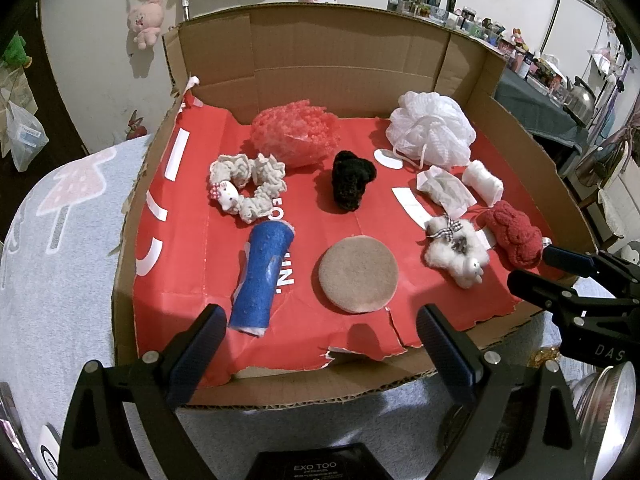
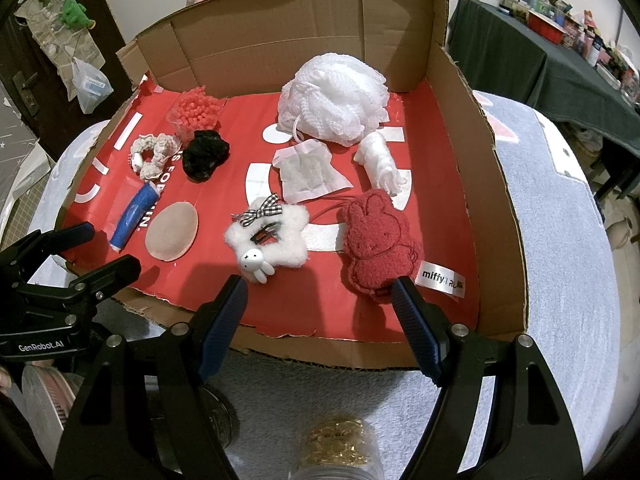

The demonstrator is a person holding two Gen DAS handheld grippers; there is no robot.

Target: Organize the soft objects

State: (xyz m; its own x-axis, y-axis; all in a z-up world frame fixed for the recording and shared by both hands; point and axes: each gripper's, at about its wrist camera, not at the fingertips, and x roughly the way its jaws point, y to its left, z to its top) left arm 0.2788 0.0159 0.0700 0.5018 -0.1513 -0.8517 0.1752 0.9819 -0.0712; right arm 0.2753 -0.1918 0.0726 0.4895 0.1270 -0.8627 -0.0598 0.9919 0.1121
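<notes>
Soft objects lie on red paper in an open cardboard box: a blue sponge roll, a tan round pad, a cream scrunchie, a black scrunchie, a coral mesh puff, a white bath pouf, a white star plush clip, a red bunny plush, a sachet and a white roll. My left gripper is open, empty, at the box's front edge before the pad. My right gripper is open, empty, just in front of the red bunny.
The box sits on a pale towel-covered surface. Glass jars stand below the right gripper. A cluttered dark-clothed table stands at the right. Plush toys hang on the back wall.
</notes>
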